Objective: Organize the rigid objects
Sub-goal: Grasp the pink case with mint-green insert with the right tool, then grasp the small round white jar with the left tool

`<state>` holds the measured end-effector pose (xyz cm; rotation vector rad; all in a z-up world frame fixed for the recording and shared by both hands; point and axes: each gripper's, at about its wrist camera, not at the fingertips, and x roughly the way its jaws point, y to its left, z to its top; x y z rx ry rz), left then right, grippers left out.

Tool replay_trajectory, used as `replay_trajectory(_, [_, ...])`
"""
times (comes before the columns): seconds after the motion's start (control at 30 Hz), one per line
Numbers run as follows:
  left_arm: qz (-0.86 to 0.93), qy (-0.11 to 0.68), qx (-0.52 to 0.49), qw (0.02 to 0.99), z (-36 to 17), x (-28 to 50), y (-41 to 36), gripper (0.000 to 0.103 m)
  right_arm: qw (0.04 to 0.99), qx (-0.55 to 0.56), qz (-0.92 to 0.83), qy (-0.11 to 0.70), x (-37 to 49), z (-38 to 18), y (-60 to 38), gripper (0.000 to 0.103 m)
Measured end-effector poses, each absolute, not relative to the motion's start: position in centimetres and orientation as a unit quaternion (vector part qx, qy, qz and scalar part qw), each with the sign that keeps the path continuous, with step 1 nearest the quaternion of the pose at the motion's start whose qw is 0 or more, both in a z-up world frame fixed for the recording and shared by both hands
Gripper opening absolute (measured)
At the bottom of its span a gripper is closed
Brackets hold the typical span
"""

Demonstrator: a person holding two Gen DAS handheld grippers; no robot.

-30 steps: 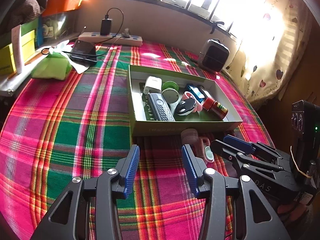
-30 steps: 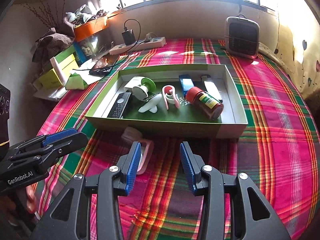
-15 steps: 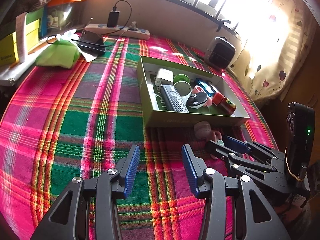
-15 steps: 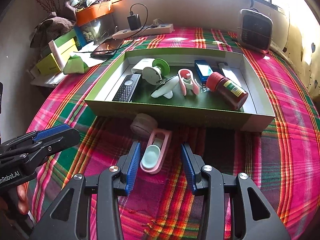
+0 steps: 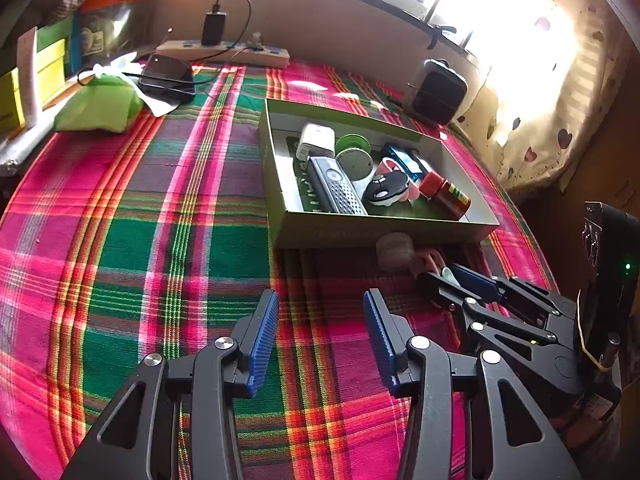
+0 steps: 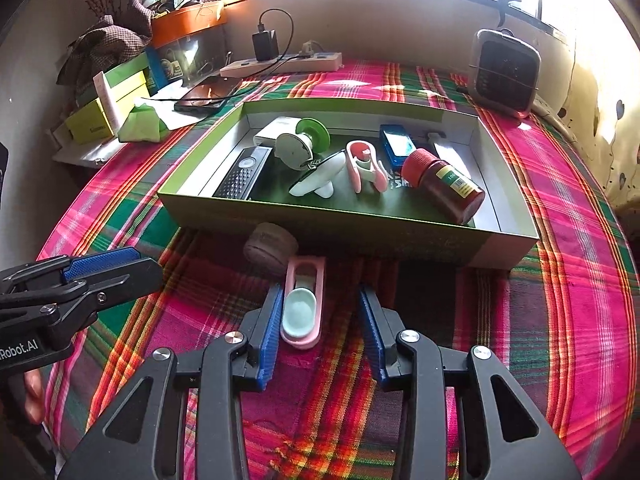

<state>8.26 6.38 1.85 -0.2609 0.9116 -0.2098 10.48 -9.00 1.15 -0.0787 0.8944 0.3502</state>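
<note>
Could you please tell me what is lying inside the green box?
Inside the green box: a black remote, green-and-white spool, pink clip, red-capped bottle, blue item. Anything beneath them is covered.

plaid tablecloth, power strip with charger, small heater, phone, green pouch

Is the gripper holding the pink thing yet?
No. The right gripper is open around the pink holder, not squeezing it. The left gripper is open and holds nothing.

A pink clip with a pale oval pad lies flat before the box, touching a round brown puck.
</note>
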Motion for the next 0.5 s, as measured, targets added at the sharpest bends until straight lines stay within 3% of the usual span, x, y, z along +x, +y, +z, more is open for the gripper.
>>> replay_trajectory(0.17, [-0.108, 0.441, -0.118, 0.883, 2.0, 8.6, 5.4, 0.043, 0.886, -0.022, 0.168, 0.431, 10.6, 1.1, -9.9, 0.019])
replay_trajectory(0.5, [-0.122, 0.447, -0.099, 0.881, 2.1, 9.9, 2.6, 0.043, 0.887, -0.004, 0.161, 0.433, 10.5, 1.1, -12.2, 0.019])
